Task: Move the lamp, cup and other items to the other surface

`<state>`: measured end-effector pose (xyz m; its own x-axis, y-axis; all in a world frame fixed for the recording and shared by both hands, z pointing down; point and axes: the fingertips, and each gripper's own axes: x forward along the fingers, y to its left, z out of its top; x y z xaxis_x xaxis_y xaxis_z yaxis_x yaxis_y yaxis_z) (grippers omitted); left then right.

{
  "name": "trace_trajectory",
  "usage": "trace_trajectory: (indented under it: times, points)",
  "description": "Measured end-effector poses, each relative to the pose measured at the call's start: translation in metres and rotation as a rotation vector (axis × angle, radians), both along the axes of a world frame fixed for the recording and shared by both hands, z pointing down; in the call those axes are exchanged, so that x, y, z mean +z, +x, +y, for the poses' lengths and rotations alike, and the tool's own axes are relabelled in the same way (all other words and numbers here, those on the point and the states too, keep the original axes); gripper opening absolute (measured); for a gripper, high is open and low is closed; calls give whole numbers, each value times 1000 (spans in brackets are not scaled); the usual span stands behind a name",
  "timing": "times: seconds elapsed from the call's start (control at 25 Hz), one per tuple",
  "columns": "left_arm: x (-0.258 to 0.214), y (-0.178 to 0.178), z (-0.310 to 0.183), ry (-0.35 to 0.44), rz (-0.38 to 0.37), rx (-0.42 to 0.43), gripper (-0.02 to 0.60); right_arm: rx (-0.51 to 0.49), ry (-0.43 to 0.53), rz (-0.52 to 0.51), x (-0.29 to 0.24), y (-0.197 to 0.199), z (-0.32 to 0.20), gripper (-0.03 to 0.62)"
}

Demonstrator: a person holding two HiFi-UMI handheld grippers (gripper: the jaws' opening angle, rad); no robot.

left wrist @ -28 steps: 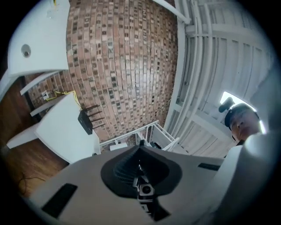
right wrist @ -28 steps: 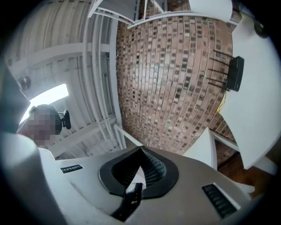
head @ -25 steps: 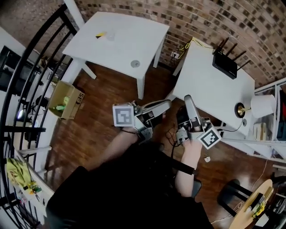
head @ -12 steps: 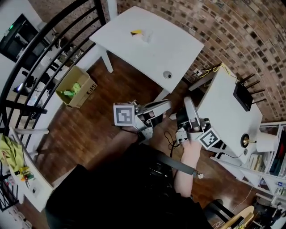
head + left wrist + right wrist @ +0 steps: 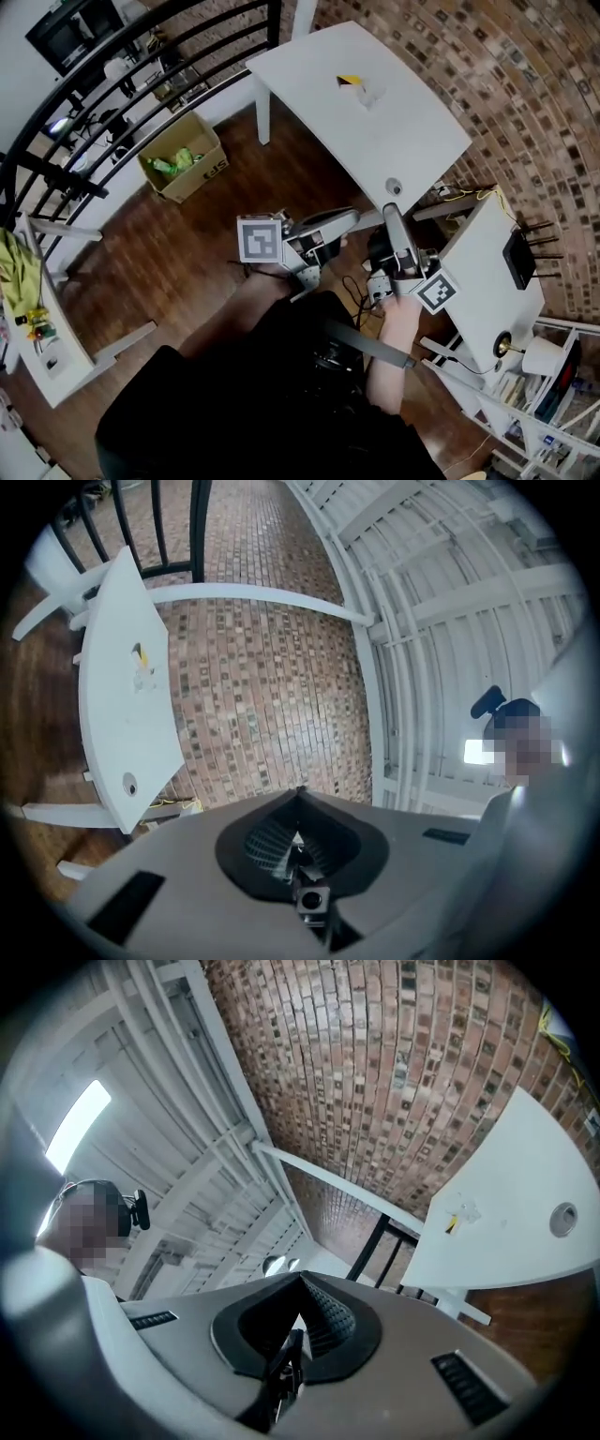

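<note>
The left tongs (image 5: 352,217) are seen closed, the jaws meeting tip to tip with nothing between them. The right tongs (image 5: 391,209) are likewise closed and empty. Both are held side by side in front of the person (image 5: 281,403), above the wooden floor (image 5: 187,253). They are close to the near corner of the large desk (image 5: 403,131), and nothing on either desk is touched by them.

The lamp (image 5: 544,356), with a white shade and a brass foot, is found standing at the near corner of the small desk (image 5: 478,272), well apart from both tongs. A black router (image 5: 518,258) with raised antennas is set by the edge of that same desk that faces the brick wall (image 5: 525,94).

On the large desk, a small clear thing, seemingly the cup (image 5: 370,94), is placed toward the far edge, just beside a little yellow and black item (image 5: 348,81). A round grey thing (image 5: 394,187) is seen at that desk's near corner, closest to the tongs.

A cardboard box (image 5: 187,167) with green contents is set on the floor, near the black railing (image 5: 141,47).
</note>
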<state>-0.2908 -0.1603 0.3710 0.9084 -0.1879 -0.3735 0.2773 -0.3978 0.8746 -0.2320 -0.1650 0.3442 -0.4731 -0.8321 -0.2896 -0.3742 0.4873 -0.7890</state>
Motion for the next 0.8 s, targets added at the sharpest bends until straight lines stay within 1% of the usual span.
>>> trace_trajectory:
  times: [0.12, 0.28, 0.4, 0.6, 0.8]
  points:
    - [3, -20, -18, -7, 1, -60, 2, -55, -9, 5, 1, -18, -23, 5]
    - [4, -51, -43, -9, 1, -157, 2, -155, -4, 3, 3, -51, -52, 5]
    - [5, -66, -58, -3, 5, -206, 2, -216, 3, 0, 6, -71, -70, 5]
    - [5, -72, -92, 10, -17, -254, 0, -260, 18, -37, 8, -76, -112, 5]
    - [3, -75, -144, 16, -76, -305, 2, -293, 58, -72, -1, -74, -173, 5]
